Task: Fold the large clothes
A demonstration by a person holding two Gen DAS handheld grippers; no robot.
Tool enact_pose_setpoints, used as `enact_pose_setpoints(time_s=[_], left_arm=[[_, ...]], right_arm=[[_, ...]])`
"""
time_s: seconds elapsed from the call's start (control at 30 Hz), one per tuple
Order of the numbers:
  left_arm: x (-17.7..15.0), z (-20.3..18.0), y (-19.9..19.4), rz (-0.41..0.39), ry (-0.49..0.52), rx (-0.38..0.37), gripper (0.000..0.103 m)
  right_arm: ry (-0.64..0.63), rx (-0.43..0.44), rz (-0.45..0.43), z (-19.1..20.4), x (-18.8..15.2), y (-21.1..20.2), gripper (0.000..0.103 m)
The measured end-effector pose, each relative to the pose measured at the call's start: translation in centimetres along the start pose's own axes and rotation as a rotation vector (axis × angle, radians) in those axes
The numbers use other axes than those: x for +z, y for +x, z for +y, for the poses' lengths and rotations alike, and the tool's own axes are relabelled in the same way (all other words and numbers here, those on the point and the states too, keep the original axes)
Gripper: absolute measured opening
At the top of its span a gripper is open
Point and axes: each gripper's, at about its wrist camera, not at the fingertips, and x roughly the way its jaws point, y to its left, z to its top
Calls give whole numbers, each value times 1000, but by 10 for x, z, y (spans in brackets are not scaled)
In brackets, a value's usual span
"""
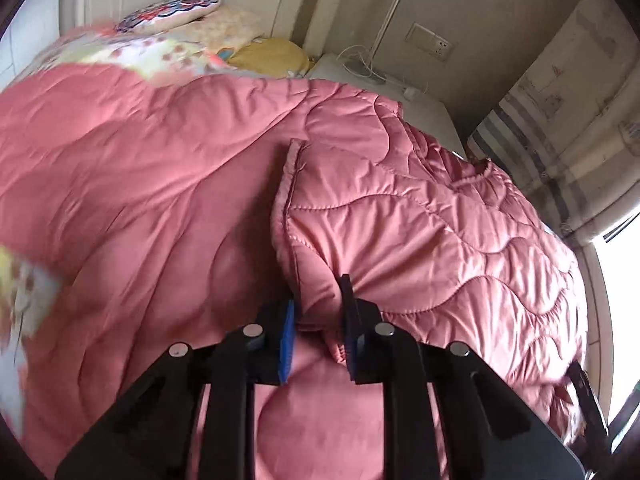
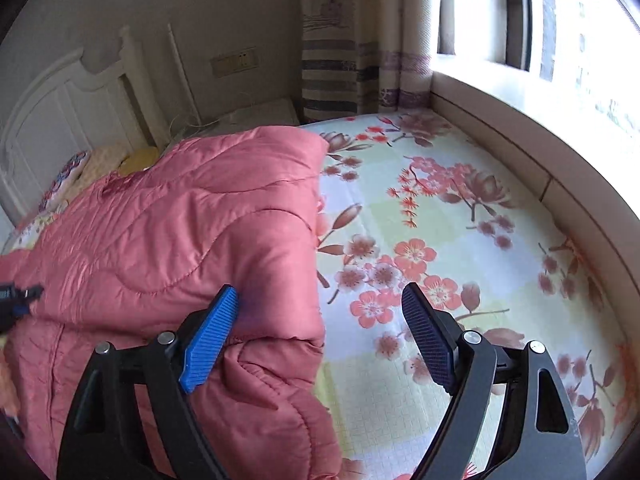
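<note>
A large pink quilted garment [image 1: 400, 208] lies spread and partly folded over on the bed. In the left wrist view a folded edge of it bunches between the two fingers, and my left gripper [image 1: 318, 296] is shut on that fold. In the right wrist view the same pink garment [image 2: 180, 232] covers the left half of the bed. Its right edge runs down between the wide-apart jaws of my right gripper [image 2: 318, 292]. The blue left pad [image 2: 208, 336] rests against the fabric, while the right pad [image 2: 428, 340] hangs over the bare sheet. That gripper is open.
The garment rests on a floral sheet [image 2: 440, 220] covering the bed. A white headboard [image 2: 60, 120], patterned pillows [image 1: 172, 12] and a yellow cushion [image 1: 272, 56] are at the far end. Beside them stand a white nightstand [image 1: 380, 76] with cables, a striped curtain [image 2: 340, 72] and a window ledge [image 2: 520, 128].
</note>
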Motion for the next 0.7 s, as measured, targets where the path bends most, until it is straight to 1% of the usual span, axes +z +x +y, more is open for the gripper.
enact_pose_setpoints(time_s=[0.07, 0.1, 0.13, 0.17, 0.2, 0.23, 0.27, 0.3, 0.33, 0.37, 0.4, 0.43, 0.47, 0.53, 0.6, 0.67, 0.7], left_arm=[[-12, 4, -8, 2, 4, 7, 20], [-16, 5, -11, -1, 6, 12, 21], [-18, 5, -14, -10, 13, 24, 25], [-18, 5, -17, -27, 27, 36, 32], [-21, 9, -22, -49, 38, 47, 51], [-21, 10, -31, -101, 42, 65, 62], [-19, 10, -36, -136, 33, 77, 78], [-18, 11, -42, -163, 22, 82, 84], [-16, 9, -48, -200, 14, 79, 84], [-14, 4, -51, -217, 27, 77, 84], [-12, 0, -50, -218, 46, 79, 84], [-10, -8, -46, -202, 80, 81, 84], [-11, -14, -39, -173, 114, 81, 84], [-13, -20, -22, -110, 170, 85, 84], [-17, -22, -2, -53, 220, 114, 85], [-19, -21, 3, -65, 229, 110, 89], [-19, -18, 4, -66, 223, 102, 91]], right_arm=[[10, 6, -3, -3, 1, -2, 80], [10, 3, -9, -2, 2, -3, 80], [10, -6, -19, -3, 3, -8, 80], [13, -19, -35, -2, 4, -13, 80], [14, -29, -58, 1, 6, -19, 80], [11, -27, -71, 3, 9, -23, 80], [2, -17, -85, 8, 14, -26, 80], [-15, -8, -94, 15, 19, -28, 80], [-37, -5, -99, 22, 23, -28, 80], [-64, -6, -100, 29, 26, -28, 80], [-109, -8, -95, 40, 29, -24, 80], [-140, -9, -83, 48, 30, -18, 80], [-185, -15, -43, 58, 30, -6, 80], [-254, -64, 78, 70, 22, 24, 79], [-250, -68, 97, 69, 20, 29, 80], [-213, -61, 117, 65, 29, 23, 80], [-193, -59, 95, 63, 37, 16, 80]])
